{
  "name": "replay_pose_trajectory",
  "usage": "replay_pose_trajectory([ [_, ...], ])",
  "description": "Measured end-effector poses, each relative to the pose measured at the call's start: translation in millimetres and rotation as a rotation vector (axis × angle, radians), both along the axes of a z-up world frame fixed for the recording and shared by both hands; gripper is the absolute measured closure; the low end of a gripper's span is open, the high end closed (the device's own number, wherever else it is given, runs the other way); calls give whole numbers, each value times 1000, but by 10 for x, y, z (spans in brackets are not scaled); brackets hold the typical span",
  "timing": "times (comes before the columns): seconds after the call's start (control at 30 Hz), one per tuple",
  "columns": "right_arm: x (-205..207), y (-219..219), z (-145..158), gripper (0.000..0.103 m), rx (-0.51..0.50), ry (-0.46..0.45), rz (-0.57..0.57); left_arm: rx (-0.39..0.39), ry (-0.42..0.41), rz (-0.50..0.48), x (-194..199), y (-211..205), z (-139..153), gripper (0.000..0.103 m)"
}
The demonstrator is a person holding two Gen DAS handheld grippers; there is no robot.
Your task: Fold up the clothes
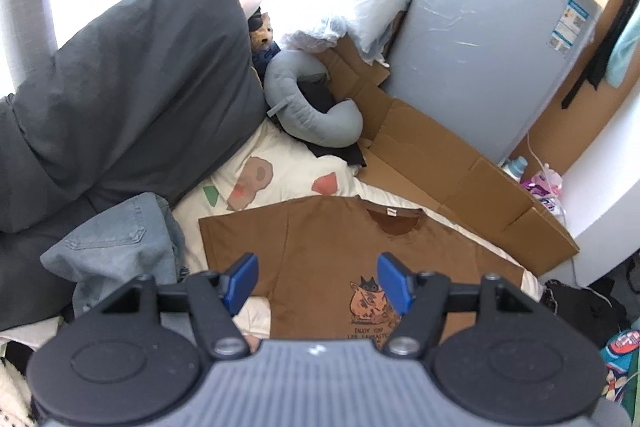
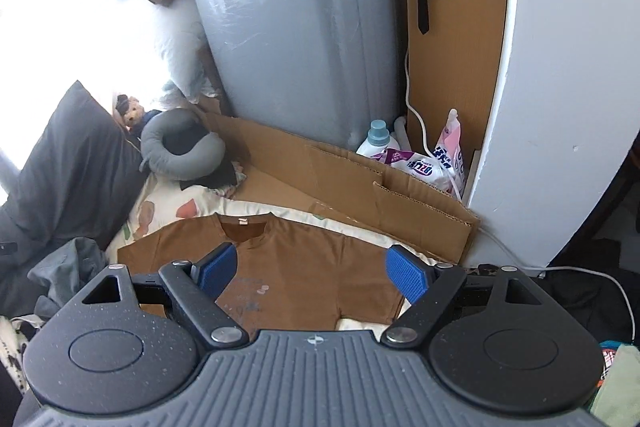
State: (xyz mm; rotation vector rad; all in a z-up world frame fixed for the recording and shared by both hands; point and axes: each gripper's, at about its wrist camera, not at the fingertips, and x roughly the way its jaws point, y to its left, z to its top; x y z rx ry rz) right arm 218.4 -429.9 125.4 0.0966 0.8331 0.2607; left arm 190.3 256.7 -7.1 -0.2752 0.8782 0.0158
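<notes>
A brown T-shirt (image 1: 320, 251) is lying spread flat, print side up, on a cream patterned bedsheet (image 1: 280, 179), its collar pointing toward the flattened cardboard (image 1: 440, 163) and both short sleeves lying out to the sides. The left gripper (image 1: 314, 281) is hovering above the chest, its blue pads standing wide apart and holding nothing; the right gripper (image 2: 314, 273) is hanging over the shirt as well, jaws equally spread and empty. The shirt is looking like thin, light knit cotton, so it is likely going to drape limply, sag between two pinch points and drag along the sheet rather than slide cleanly (a single-corner grab would probably bunch it). Sensible holds are looking to be the sleeve hem or shoulder seam on each side, where the fabric is doubled and a pad can get under an edge. Spread out unfolded as it is, it fits a shirt laid out for folding. A crumpled pair of blue jeans (image 1: 116, 251) is sitting just beside the shirt's left sleeve, near a dark grey pillow (image 1: 132, 87). The gripper bodies are hiding the shirt's lower hem in both views, so whether it is lying flat or turned under is not clear. The printed text under the cartoon animal is partly covered, and the window glare is washing out the far corner.
</notes>
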Motion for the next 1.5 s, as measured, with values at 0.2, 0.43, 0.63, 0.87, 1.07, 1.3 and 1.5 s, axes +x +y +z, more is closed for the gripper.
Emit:
replay_pose_trajectory([
  [0.2, 68, -241, 40, 17, 15, -7, 95, 15, -36, -38, -307, 10, 66, 32],
  [0.43, 22, -467, -36, 17, 36, -20, 151, 21, -36, -31, -580, 0, -63, 29],
  [0.63, 35, -528, -214, 17, 32, -2, 139, 68, -7, -48, -656, -32, -200, 29],
  [0.87, 319, -460, -446, 17, 2, 61, 124, 77, 28, -62, -689, 12, -261, 26],
  [1.07, 427, -428, -589, 17, -19, 82, 128, 97, 65, -96, -519, -18, -401, 26],
  [1.3, 507, -544, -767, 17, -44, 99, 106, 117, 82, -168, -193, -281, -501, 26],
  [1.5, 604, -681, -929, 17, -71, 118, 98, 115, 53, -230, 187, -617, -385, 26],
])
